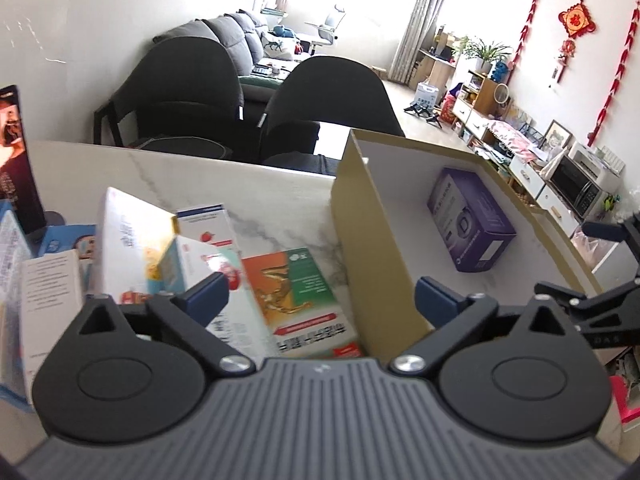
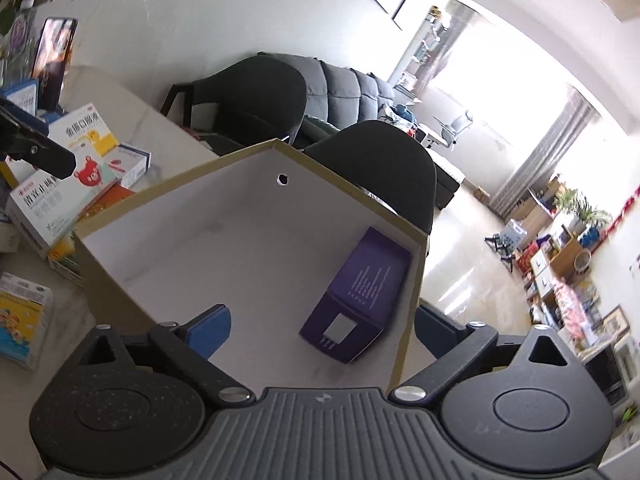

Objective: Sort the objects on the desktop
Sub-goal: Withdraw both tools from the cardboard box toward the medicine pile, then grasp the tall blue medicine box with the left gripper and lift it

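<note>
Marble-patterned white surface (image 1: 280,200) near two dark chairs carries a heap of medicine cartons and an open tan cardboard box (image 1: 372,248). Both the left tongs (image 1: 320,300) and right tongs (image 2: 322,328) gape wide, holding nothing. Ahead of both, a purple rectangular carton (image 2: 360,296) lies flat on the box floor, apparently already sorted, its long axis pointing away toward the far right corner.

Glossy marble-look table (image 1: 280,200), matt brown cardboard box (image 1: 372,216) with smooth white inside, printed paperboard packets (image 1: 304,296)
</note>
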`<control>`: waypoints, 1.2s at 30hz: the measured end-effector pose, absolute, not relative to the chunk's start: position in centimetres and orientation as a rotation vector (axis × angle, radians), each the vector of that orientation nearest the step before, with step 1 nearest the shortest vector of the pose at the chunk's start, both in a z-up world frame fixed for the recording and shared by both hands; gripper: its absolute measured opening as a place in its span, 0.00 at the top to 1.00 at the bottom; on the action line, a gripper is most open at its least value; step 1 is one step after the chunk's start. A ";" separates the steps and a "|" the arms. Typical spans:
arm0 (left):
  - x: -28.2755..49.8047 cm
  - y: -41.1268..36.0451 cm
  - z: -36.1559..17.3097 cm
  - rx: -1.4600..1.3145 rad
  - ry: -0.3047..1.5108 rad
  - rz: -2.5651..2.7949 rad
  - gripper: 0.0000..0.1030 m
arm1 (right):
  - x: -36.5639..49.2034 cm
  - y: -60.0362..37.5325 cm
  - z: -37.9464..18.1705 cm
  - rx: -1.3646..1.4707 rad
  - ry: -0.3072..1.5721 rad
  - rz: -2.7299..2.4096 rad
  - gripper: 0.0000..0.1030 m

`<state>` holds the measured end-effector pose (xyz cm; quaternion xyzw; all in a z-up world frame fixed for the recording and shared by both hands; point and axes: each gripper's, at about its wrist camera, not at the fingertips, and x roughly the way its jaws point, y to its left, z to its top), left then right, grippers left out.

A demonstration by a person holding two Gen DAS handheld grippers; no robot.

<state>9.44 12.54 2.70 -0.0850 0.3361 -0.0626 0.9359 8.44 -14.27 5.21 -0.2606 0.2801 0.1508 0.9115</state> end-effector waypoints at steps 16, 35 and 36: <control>4.9 22.6 1.5 -0.219 0.698 0.166 0.00 | 3.5 -15.8 4.4 -0.310 0.602 0.261 0.00; 2.7 28.6 2.1 -0.196 0.623 0.393 0.02 | 1.4 -15.3 4.1 -0.284 0.599 0.265 0.00; 2.6 29.0 2.2 -0.188 0.616 0.418 0.02 | 1.4 -15.3 4.1 -0.283 0.598 0.267 0.00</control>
